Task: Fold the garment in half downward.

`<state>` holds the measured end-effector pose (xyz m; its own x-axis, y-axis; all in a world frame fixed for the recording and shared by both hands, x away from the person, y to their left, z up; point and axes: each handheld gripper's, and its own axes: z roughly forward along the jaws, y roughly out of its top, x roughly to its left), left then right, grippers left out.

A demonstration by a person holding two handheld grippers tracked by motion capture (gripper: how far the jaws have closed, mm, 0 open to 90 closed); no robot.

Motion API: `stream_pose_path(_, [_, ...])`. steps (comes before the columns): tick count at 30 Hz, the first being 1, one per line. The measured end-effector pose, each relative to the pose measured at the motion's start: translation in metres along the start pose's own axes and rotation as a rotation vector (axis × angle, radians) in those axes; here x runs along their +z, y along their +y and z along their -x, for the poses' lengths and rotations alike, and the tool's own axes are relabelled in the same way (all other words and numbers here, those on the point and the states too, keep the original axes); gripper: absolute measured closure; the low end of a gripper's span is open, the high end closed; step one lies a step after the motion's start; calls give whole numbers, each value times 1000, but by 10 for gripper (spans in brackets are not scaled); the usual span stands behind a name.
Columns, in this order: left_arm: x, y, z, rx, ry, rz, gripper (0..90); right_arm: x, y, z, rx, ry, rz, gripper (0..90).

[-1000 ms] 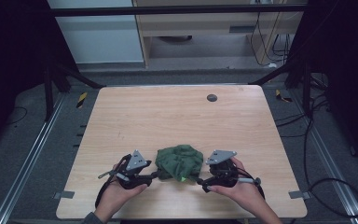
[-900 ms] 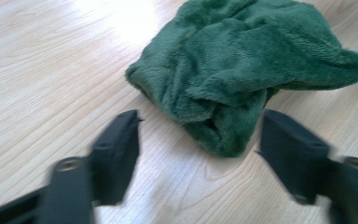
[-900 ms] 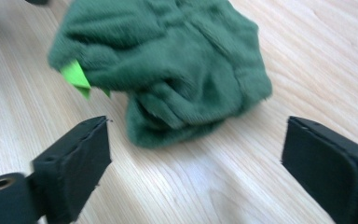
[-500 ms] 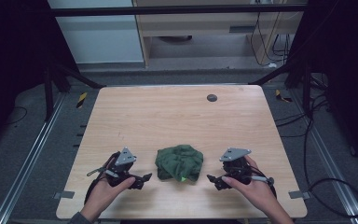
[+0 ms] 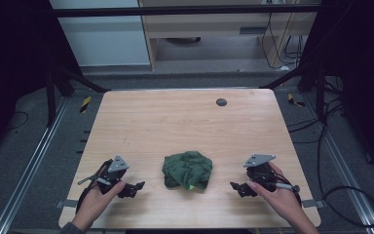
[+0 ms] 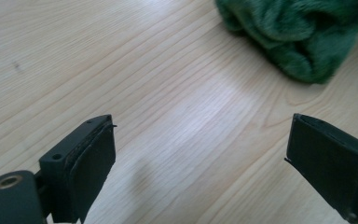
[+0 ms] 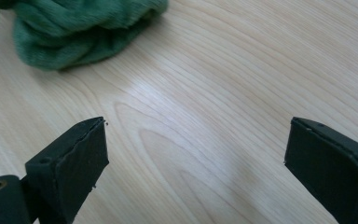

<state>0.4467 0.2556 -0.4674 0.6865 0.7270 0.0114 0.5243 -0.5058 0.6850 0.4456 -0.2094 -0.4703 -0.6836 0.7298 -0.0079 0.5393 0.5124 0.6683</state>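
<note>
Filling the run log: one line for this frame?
left gripper: open, empty | right gripper: open, empty | green cloth: crumpled between them, untouched

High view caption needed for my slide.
Crumpled green cloth on wooden table, open left gripper and right gripper flanking it.

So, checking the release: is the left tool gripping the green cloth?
No, the left tool stands open over bare wood, apart from the green cloth.

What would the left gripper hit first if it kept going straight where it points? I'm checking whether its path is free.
Probably the green cloth: the open left gripper points across bare table toward it, though perhaps just past its near edge.
</note>
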Motion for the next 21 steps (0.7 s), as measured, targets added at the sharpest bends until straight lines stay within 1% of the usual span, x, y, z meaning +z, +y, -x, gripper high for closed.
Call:
stream_pose_path(2, [-1,-2,-5,-3,4,-12,75,0,-3,5,10,-5,-5,60])
stream_pose_path(5, [1,-5,-14,-5,19,-37,75,1,-6,13,41,-15,-10,62])
stream_pose_path(9, [4,-7,-27,-19,37,-55,71,4,-8,25,77,-43,-7,65])
stream_pose_path(14, [8,-7,-42,-45,62,-59,71,12,-9,38,118,-79,-2,72])
stream_pose_path(16, [10,-7,-48,-55,72,-57,71,16,-10,45,144,-96,1,75])
stream_pose_path(17, [10,-7,-50,-66,79,-55,71,16,-10,45,144,-96,1,75])
stream_pose_path(18, [11,-7,-52,-66,85,-51,71,17,-9,48,151,-103,9,77])
stream_pose_path(19, [12,-7,-54,-68,90,-50,71,18,-9,49,168,-107,13,76])
stream_pose_path(21, [15,-8,-58,-77,98,-49,71,21,-9,54,184,-117,21,76])
